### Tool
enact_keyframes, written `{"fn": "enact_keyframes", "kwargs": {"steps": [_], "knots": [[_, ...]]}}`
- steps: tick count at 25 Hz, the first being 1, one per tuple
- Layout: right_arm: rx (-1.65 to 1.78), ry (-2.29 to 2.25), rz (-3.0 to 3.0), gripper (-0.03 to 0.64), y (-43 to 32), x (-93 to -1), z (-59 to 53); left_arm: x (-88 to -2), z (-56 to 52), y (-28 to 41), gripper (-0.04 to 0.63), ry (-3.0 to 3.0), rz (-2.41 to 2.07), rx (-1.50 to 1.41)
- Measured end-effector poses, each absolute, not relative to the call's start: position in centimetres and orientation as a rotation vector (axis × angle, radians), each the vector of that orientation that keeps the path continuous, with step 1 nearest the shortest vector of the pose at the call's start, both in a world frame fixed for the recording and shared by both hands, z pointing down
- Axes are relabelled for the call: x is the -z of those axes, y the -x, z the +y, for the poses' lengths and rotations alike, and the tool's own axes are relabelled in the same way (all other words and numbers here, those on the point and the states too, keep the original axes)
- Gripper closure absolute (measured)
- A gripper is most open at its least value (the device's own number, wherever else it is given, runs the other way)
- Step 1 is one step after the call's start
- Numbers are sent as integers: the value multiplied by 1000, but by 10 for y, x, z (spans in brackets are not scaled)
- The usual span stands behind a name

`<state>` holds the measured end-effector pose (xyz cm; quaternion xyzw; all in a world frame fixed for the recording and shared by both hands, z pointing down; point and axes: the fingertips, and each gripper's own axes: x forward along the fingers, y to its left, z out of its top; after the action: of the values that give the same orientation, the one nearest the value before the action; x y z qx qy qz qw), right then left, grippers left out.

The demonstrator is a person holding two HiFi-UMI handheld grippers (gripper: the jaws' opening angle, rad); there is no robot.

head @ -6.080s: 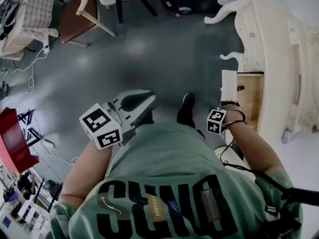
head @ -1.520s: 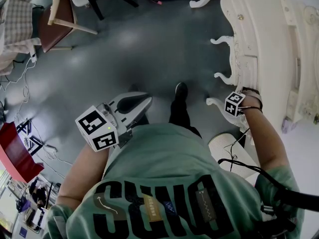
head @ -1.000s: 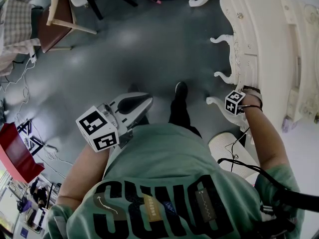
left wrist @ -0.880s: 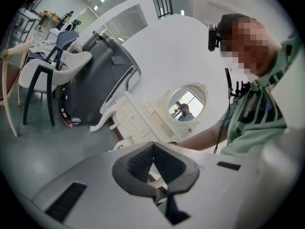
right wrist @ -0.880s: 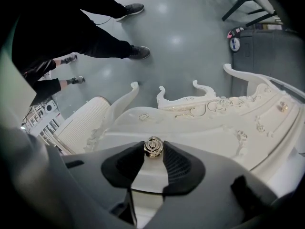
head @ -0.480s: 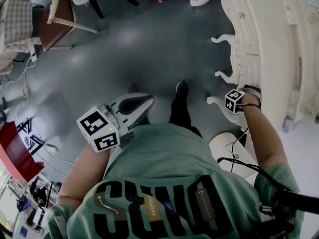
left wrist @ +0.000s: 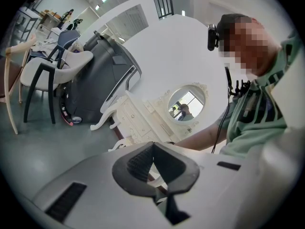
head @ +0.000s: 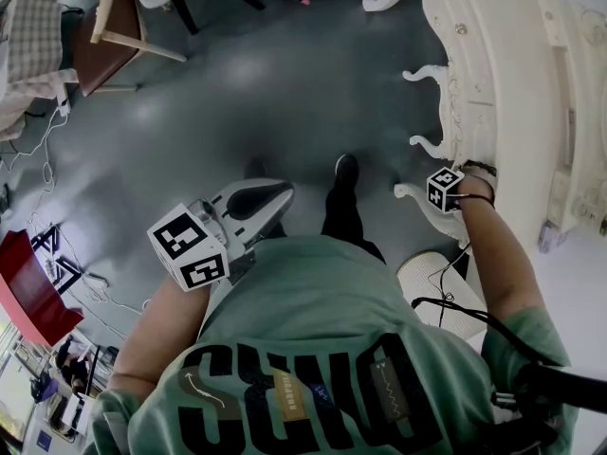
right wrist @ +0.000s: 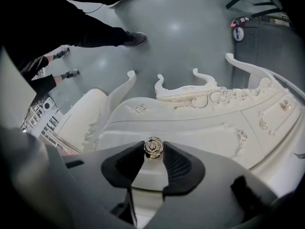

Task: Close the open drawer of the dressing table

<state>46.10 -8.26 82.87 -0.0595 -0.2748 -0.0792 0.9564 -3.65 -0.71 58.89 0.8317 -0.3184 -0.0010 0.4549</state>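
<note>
Drawer (right wrist: 190,130) looks pushed home in the desk (head: 493,83) front, dead ahead of the right tool (right wrist: 153,150), which pinches its rose knob (right wrist: 153,147); left tool (left wrist: 152,146), pressed together empty, hangs well apart.

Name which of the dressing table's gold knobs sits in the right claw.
The rose knob low in the right gripper view, pinched by the right claw; the other knob stands free at far right.
</note>
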Motion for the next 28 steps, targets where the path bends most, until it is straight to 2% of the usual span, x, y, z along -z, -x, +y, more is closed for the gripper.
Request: {"fn": "enact_keyframes", "kwargs": {"steps": [28], "knots": [[194,120,-506,483,-467,-829,-88,-592,4,50,586,-2031,-808,-5]]}}
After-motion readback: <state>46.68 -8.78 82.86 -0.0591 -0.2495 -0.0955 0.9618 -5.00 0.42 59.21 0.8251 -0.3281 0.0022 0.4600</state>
